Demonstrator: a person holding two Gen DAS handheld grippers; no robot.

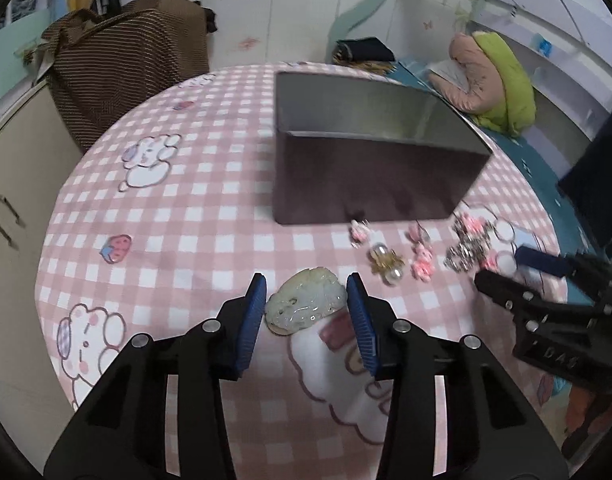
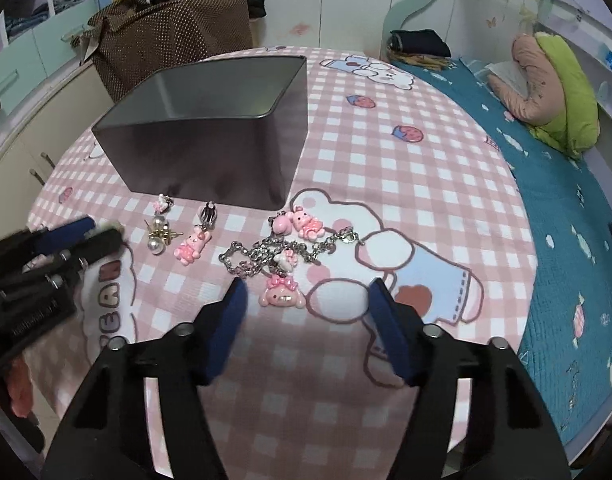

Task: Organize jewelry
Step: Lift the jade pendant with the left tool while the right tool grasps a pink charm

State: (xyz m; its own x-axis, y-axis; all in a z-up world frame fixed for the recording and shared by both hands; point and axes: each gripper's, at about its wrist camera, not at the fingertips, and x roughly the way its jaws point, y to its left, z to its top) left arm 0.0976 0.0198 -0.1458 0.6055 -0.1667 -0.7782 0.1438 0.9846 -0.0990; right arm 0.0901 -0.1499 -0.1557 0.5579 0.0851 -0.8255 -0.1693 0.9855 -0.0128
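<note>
A pale green jade pendant (image 1: 306,304) lies on the pink checked tablecloth between the open blue pads of my left gripper (image 1: 307,290); the pads stand close on either side and I cannot tell if they touch it. A grey metal box (image 1: 369,148) stands open beyond it, also in the right wrist view (image 2: 210,132). In front of the box lie pearl earrings (image 2: 158,234), pink bunny charms (image 2: 192,246) and a silver charm bracelet (image 2: 282,256). My right gripper (image 2: 306,300) is open, low over the cloth just short of the bracelet's pink charm (image 2: 281,295).
The round table's edge (image 2: 521,208) drops to a bed with a teal quilt (image 2: 565,240) on the right. A brown dotted bag (image 2: 166,24) stands behind the box. A white cabinet (image 1: 14,208) is to the left. The left gripper shows in the right wrist view (image 2: 82,236).
</note>
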